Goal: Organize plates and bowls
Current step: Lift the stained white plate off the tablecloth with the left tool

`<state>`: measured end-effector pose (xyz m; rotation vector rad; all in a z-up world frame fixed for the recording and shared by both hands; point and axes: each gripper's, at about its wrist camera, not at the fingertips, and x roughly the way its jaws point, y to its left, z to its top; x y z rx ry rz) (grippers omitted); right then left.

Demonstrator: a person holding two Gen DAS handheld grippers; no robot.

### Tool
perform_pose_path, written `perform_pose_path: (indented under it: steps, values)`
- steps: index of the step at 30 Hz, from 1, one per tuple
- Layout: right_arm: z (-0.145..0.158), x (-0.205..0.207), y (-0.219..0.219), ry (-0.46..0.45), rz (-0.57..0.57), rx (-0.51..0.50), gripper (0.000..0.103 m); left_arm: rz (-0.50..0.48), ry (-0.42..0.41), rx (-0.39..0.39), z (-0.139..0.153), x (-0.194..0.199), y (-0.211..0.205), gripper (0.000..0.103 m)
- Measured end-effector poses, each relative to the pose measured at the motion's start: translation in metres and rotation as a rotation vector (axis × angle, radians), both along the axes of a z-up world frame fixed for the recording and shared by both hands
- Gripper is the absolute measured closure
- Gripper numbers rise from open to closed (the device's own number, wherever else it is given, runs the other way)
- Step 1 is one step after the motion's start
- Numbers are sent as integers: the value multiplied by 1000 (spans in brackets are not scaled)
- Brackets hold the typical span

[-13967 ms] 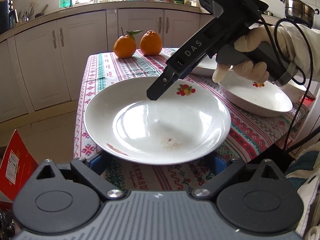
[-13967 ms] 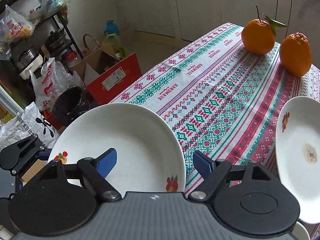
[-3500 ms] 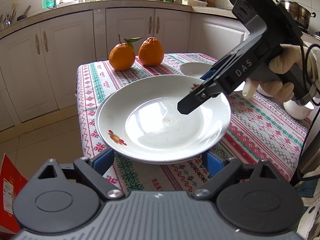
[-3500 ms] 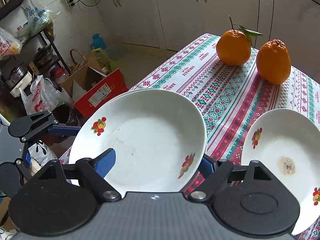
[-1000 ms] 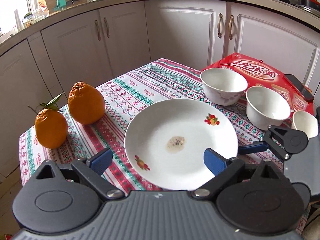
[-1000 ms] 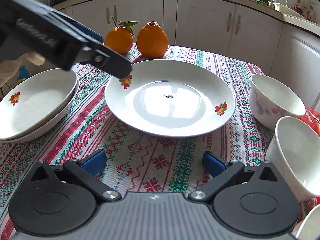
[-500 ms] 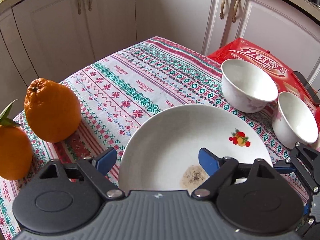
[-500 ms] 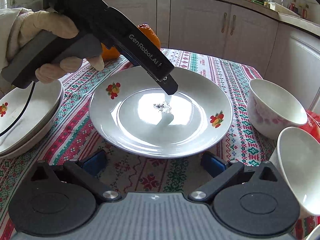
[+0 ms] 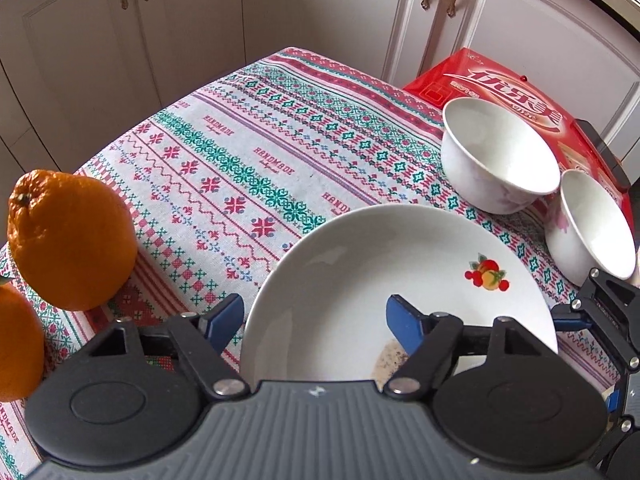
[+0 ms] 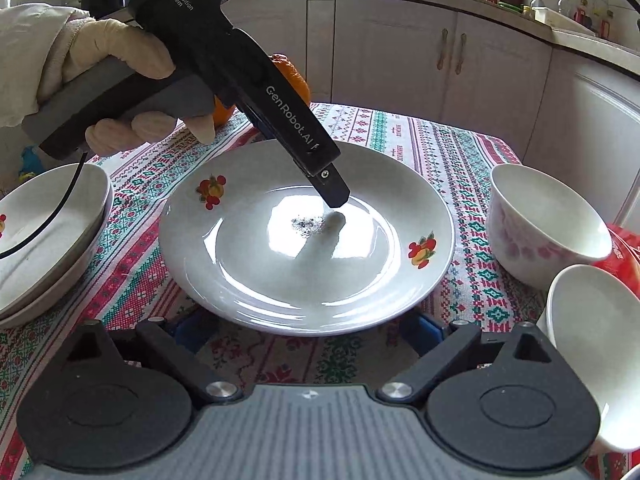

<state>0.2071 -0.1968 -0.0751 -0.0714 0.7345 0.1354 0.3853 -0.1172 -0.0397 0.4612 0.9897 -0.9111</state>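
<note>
A white plate (image 10: 308, 240) with fruit prints and a dark smudge lies on the patterned tablecloth. It also shows in the left wrist view (image 9: 360, 280). My left gripper (image 9: 316, 318) is open and straddles the plate's left rim, one finger over the plate and one outside it. In the right wrist view its tip (image 10: 334, 196) hovers just above the plate's centre. My right gripper (image 10: 308, 332) is open at the plate's near rim, its fingers partly hidden under the rim. Two stacked plates (image 10: 48, 232) sit at the left. Two white bowls (image 10: 548, 224) (image 10: 592, 344) stand at the right.
Two oranges (image 9: 72, 240) (image 9: 18, 344) sit on the cloth at the left of the left wrist view. A red snack packet (image 9: 516, 92) lies under and behind the bowls (image 9: 500, 164). White kitchen cabinets (image 10: 440, 52) stand behind the table.
My left gripper has come lower and closer over the plate, its fingers now straddling the rim. My right gripper has moved forward so the plate's near rim covers its fingers.
</note>
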Motion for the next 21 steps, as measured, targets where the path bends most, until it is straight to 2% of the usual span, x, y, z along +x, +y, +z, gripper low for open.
perform_pose_path:
  steps: [6, 21]
  values:
    - [1, 2, 2, -6, 4, -5, 5, -32, 26, -4, -2, 1, -3, 30]
    - [7, -1, 6, -6, 15, -15, 6, -39, 14, -19, 6, -8, 5, 30]
